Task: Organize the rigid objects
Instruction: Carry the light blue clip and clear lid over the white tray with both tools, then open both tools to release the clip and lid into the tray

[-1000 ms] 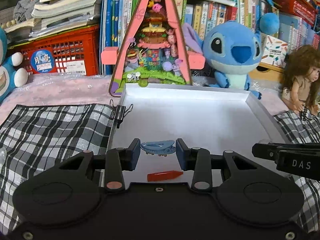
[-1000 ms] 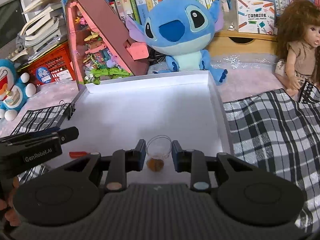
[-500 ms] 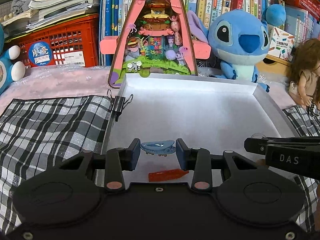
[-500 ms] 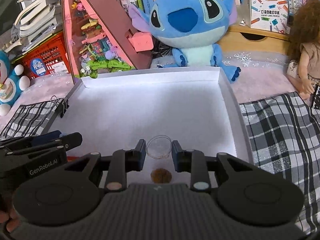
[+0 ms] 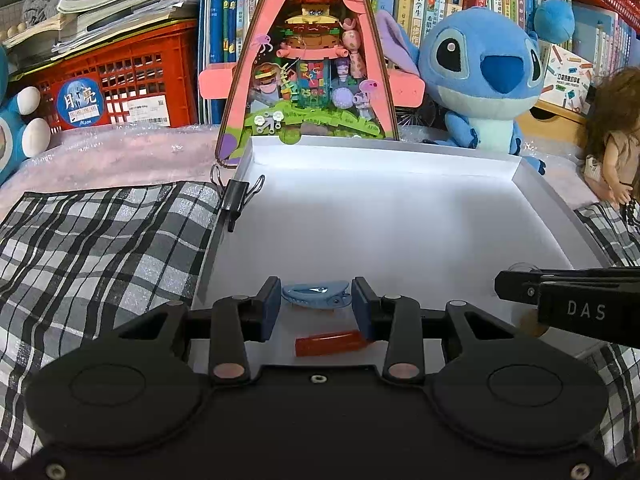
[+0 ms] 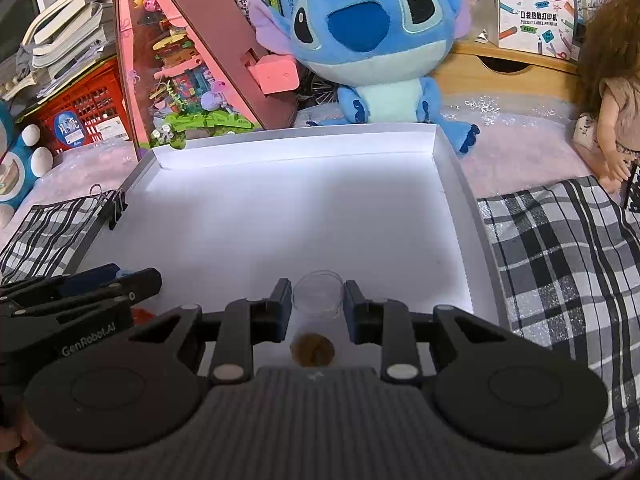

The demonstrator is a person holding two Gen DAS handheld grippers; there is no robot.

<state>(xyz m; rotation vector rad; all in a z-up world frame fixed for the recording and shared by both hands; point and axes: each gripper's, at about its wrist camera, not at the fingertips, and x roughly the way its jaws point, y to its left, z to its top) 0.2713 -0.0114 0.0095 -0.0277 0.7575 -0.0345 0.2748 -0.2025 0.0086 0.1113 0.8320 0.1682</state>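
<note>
The left gripper (image 5: 316, 300) grasps a blue hair clip (image 5: 316, 295) at lower centre, above an orange piece (image 5: 330, 344) in the white tray (image 5: 384, 152). The right gripper (image 6: 316, 300) grasps a clear round dish (image 6: 318, 294) above a brown disc (image 6: 312, 354).

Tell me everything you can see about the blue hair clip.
The hair clip is a small claw clip of light blue, glossy plastic, with a curved back and short teeth along its lower edge. It lies crosswise between the blue pads of the left gripper, which press on its two ends and hold it level above the floor of the white tray. An orange piece lies on the tray just below it, apart from it. Whether the clip's own jaws are open I cannot tell.
</note>
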